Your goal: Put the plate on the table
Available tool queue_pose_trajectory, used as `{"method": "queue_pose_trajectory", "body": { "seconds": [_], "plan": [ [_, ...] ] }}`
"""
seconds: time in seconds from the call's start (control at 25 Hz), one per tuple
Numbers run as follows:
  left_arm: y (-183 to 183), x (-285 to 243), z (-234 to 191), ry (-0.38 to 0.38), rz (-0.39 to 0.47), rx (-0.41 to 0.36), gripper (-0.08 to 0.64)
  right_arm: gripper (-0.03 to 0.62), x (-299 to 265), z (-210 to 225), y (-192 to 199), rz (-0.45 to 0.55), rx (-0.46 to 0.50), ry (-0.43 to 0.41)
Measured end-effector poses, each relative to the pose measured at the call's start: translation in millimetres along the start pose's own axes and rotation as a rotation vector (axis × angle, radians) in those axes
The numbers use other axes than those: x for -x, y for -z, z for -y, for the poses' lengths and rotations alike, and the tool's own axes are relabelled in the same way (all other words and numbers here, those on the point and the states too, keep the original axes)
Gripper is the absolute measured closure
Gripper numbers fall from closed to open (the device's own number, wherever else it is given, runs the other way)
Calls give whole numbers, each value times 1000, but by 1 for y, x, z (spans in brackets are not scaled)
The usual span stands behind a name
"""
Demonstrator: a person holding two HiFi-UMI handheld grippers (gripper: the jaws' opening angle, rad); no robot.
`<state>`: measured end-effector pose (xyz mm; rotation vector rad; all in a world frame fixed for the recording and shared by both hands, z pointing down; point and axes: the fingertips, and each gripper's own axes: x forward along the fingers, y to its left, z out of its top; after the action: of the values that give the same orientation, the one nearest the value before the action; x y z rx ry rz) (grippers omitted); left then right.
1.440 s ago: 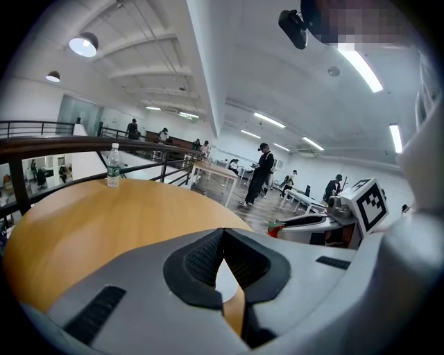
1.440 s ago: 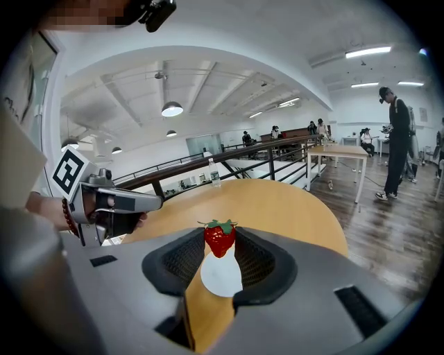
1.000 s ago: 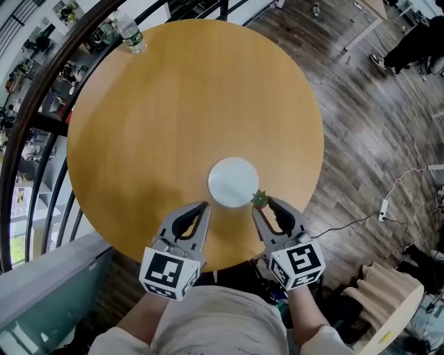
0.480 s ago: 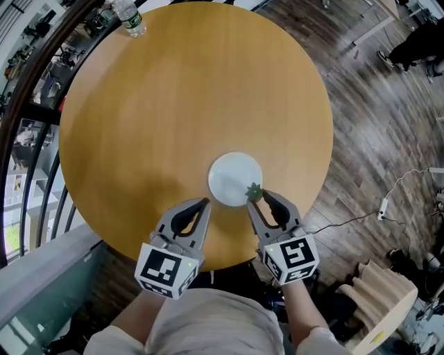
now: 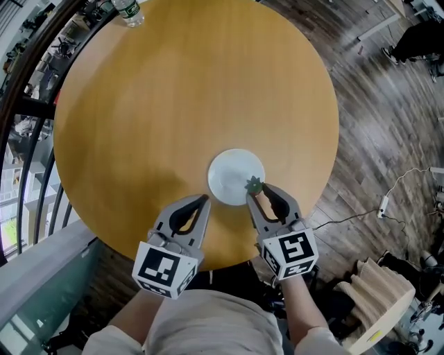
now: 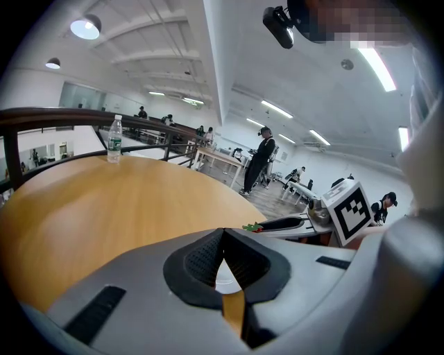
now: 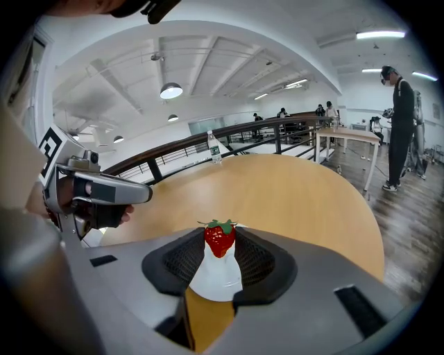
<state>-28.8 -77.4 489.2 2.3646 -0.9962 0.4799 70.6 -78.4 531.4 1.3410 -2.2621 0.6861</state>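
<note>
**Plate Seated; Strawberry Held Above Its Rim**

Status: The white plate (image 5: 234, 177) lies flat on the round wooden table (image 5: 173, 90), in the lower centre of the head view, well inside the table edge. The placing step named in the task therefore appears complete.

Right gripper (image 5: 255, 193): the jaws pinch a strawberry (image 5: 254, 184) at their tips. In the right gripper view the strawberry (image 7: 220, 238) sits red side down, green cap up, with the plate (image 7: 216, 277) directly beyond it. In the head view the fruit lies over the plate's lower right rim.

Left gripper (image 5: 203, 201): the jaws are pressed together at the tips with nothing between them. It hangs just below and left of the plate, apart from it.

Step in hand, as judged: positioning the strawberry over the plate.

Next move calls for: carrying the fruit further toward the plate's centre, lowering until it rests, then spreading the jaws without nudging the plate.

A water bottle (image 5: 128, 10) stands at the upper left table edge, well apart.
</note>
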Motion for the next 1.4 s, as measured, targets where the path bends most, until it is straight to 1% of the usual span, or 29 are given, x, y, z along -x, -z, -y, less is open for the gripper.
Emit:
{"method": "queue_pose_trajectory", "body": {
  "seconds": [0.44, 1.0, 1.16, 1.4],
  "plan": [
    [6, -9, -9, -20, 6, 27, 537, 442, -19, 7, 16, -26, -4, -10],
    [22, -16, -22, -30, 0, 52, 537, 442, -43, 5, 31, -66, 28, -12],
    [24, -19, -26, -33, -3, 55, 537, 442, -52, 2, 33, -81, 45, -16],
    [19, -19, -29, -28, 4, 63, 537, 442, -68, -2, 37, -104, 47, -27]
  ]
}}
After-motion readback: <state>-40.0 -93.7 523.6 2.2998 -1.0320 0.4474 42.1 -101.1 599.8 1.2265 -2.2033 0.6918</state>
